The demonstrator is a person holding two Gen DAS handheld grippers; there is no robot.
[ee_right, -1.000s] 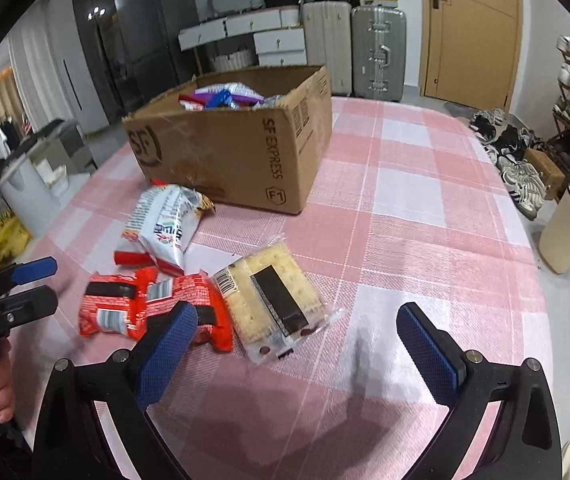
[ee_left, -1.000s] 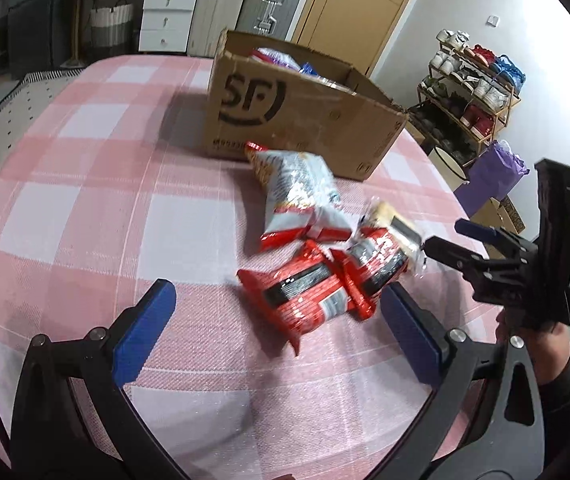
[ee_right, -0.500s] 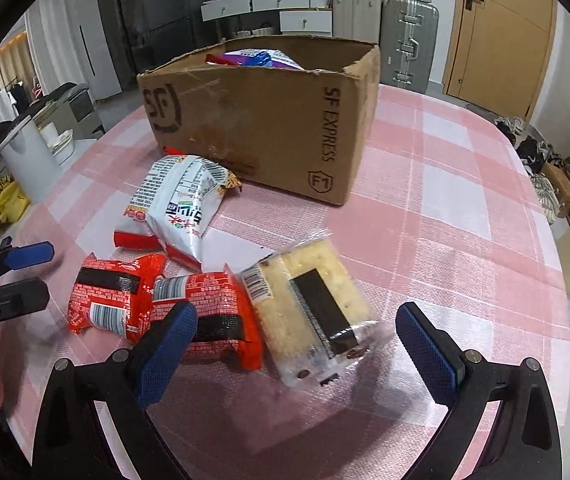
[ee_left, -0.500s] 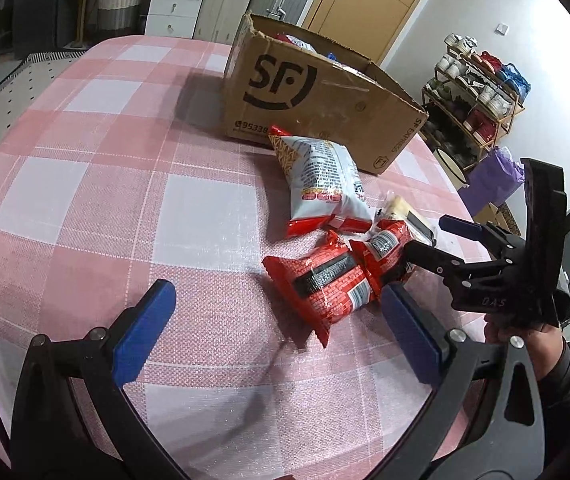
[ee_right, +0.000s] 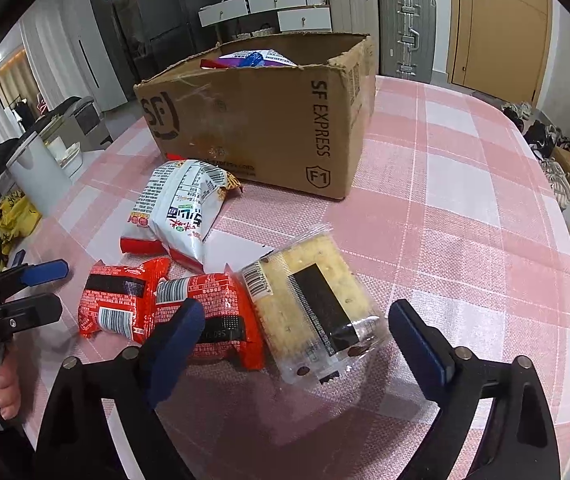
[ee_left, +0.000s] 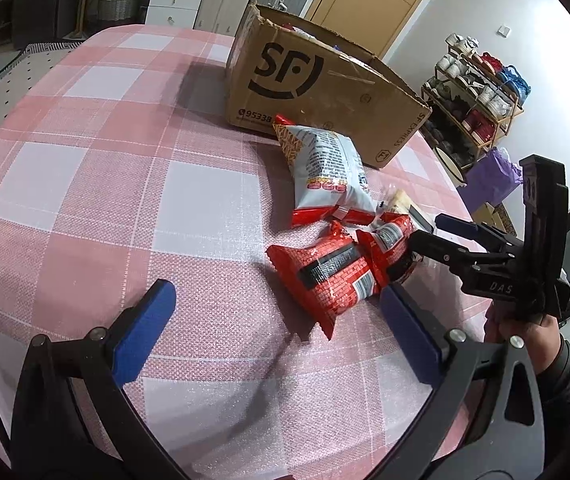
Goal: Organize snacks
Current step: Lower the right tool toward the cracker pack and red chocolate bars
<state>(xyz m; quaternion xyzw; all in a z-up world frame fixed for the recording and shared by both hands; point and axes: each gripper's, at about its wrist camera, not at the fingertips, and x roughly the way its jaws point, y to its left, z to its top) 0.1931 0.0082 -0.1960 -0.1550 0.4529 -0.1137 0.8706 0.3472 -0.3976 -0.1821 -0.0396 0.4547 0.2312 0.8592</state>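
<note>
On the pink checked tablecloth (ee_left: 105,216) lie a white-and-red snack bag (ee_left: 325,172) (ee_right: 181,208), two red packets (ee_left: 325,276) (ee_right: 117,300) (ee_right: 213,312) and a clear pack of crackers (ee_right: 313,308). Behind them stands an open cardboard box (ee_left: 325,92) (ee_right: 261,120) with snacks inside. My right gripper (ee_right: 297,312) (ee_left: 429,236) straddles the cracker pack and the edge of one red packet. Its jaws are closing, and the pads do not press on anything. My left gripper (ee_left: 275,294) (ee_right: 51,290) is open just short of the nearer red packet.
The table's rounded edge runs close behind both grippers. A shoe rack (ee_left: 481,92) and a purple bag (ee_left: 493,176) stand off the far right side. Suitcases (ee_right: 405,40), drawers and a white bin (ee_right: 37,176) surround the table.
Both grippers have dropped and come nearer to the snacks. The right jaws have narrowed around the cracker pack. The snacks lie where they were.
</note>
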